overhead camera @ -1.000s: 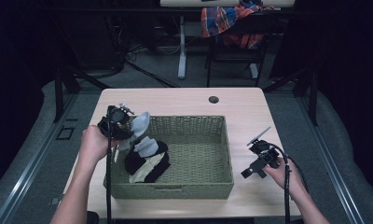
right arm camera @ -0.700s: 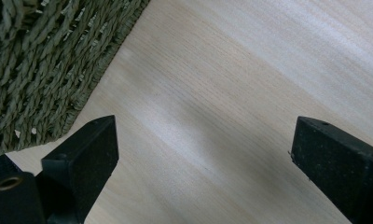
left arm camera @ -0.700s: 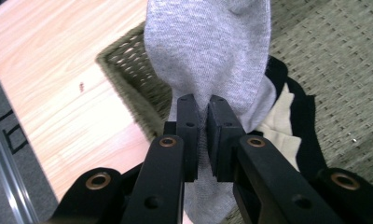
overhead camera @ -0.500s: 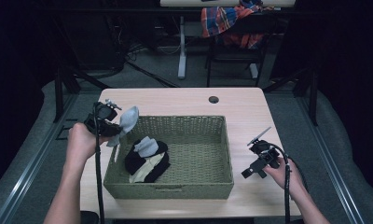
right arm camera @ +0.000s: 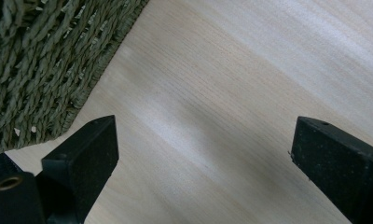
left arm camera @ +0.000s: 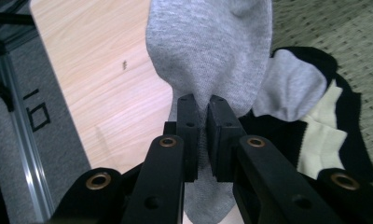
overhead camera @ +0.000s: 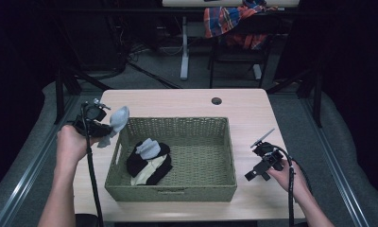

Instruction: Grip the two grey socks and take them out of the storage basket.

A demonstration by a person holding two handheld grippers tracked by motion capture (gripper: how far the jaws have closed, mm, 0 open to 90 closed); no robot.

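My left gripper [overhead camera: 103,126] is shut on a grey sock [overhead camera: 115,124] and holds it up just left of the woven basket [overhead camera: 177,194], over the table. In the left gripper view the grey sock [left arm camera: 212,51] is pinched between the closed jaws of that gripper [left arm camera: 199,105]. Inside the basket lies a pile of socks [overhead camera: 149,163], black, cream and grey, also seen as the sock pile [left arm camera: 315,121] beyond the held sock. My right gripper [overhead camera: 257,163] rests low over the table right of the basket, jaws wide apart. The right gripper [right arm camera: 203,140] has bare wood between its fingers.
The light wooden table [overhead camera: 187,101] has a round cable hole [overhead camera: 217,100] near its far edge. The basket's corner [right arm camera: 40,60] lies close to my right gripper. A chair with a plaid cloth [overhead camera: 232,19] stands behind the table.
My left gripper has lifted the grey sock out of the basket and carried it left, past the basket's left rim. The right gripper has stayed put.
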